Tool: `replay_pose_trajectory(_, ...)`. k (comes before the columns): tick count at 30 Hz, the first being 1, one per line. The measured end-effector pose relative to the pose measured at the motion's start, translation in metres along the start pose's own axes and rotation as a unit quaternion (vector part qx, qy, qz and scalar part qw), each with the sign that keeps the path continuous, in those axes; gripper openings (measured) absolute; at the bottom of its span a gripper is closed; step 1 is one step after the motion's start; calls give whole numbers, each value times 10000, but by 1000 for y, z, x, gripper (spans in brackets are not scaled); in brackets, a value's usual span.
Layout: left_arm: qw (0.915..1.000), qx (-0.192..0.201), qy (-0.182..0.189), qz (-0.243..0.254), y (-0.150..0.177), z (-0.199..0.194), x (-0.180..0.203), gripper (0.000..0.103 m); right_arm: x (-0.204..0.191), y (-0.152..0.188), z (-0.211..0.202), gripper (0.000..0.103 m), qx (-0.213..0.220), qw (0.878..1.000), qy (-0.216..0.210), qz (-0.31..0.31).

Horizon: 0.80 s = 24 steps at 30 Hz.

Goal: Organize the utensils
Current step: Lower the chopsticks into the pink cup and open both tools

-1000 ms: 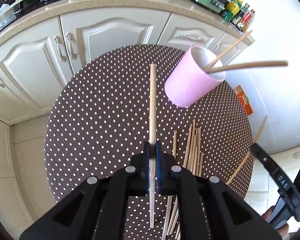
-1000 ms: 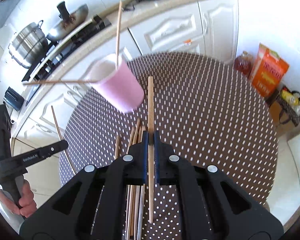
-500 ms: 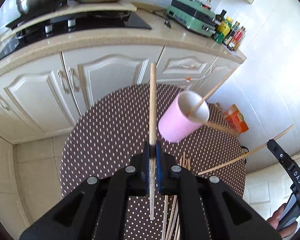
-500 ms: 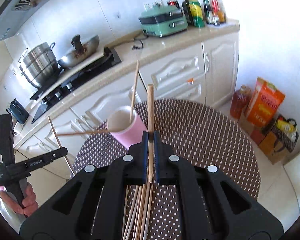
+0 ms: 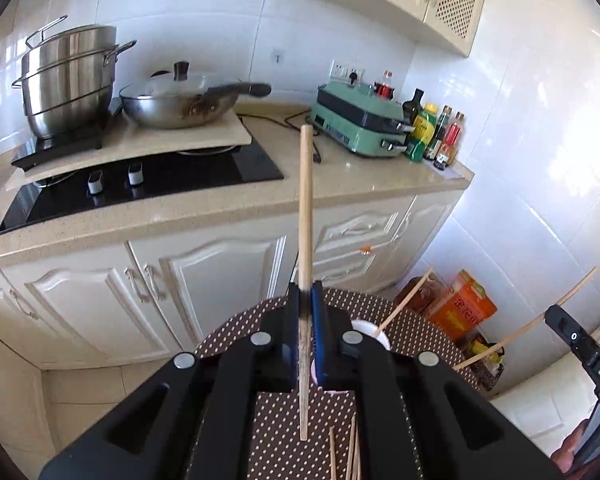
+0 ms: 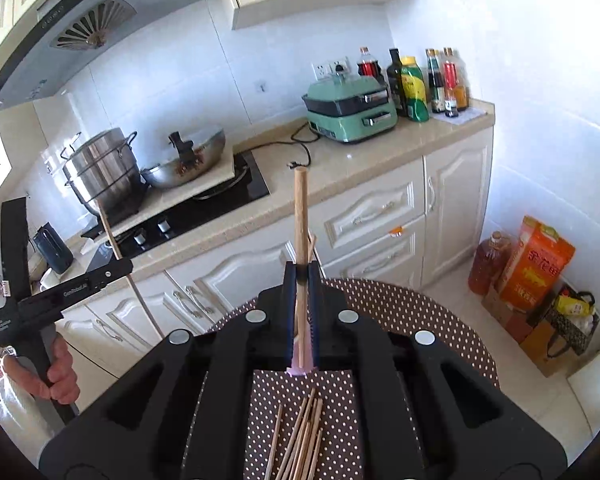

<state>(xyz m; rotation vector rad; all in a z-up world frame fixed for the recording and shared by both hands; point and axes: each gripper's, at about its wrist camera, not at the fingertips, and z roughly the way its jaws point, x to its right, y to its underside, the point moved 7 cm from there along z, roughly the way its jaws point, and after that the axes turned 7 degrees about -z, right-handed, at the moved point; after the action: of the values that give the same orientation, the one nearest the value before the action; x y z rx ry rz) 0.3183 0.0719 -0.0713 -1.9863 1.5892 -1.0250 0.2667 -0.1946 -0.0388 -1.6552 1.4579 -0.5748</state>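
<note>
- Chopstick [image 5: 305,216]: one wooden stick is clamped between the jaws of the left gripper [image 5: 307,300], projecting forward and up past the fingertips, with its rear end hanging over the table.
- Second chopstick [image 6: 300,220]: held the same way, with the right gripper [image 6: 301,280] jaws pressed together on its shaft.
- Both sticks are held well above the polka-dot table [image 6: 428,312], not resting on anything.
- Pink cup [image 5: 366,330]: stands on the table just behind the left fingertips and is largely hidden; at least one stick [image 5: 406,302] leans out of it. In the right view only a pink sliver shows between the fingers.
- Loose chopsticks [image 6: 304,432]: a bundle lies flat on the table below the right gripper, still unsorted.
- Judgement: the task is partly done; the two held sticks appear destined for the cup.
- Risk: the cup is occluded by both gripper bodies, so a lowered tip may miss the rim.
- Risk: a stick striking the leaning contents or the wall could tip the light cup.
- Risk: two sticks converging on one opening may collide.
- Risk: each shaft is pinched at one narrow point and may pivot under contact.
</note>
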Motion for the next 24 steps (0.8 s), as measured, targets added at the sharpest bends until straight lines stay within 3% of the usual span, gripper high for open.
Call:
replay_pose_trajectory(12,9988,356,318,139,-38,25,43,7,-11,-36,27,6,124,9997,-143,-119)
replay_pose_trajectory(24,9994,-94,346,-18,-23,99,45,7,-8,-5,87,6,-528,9982,-291,-65)
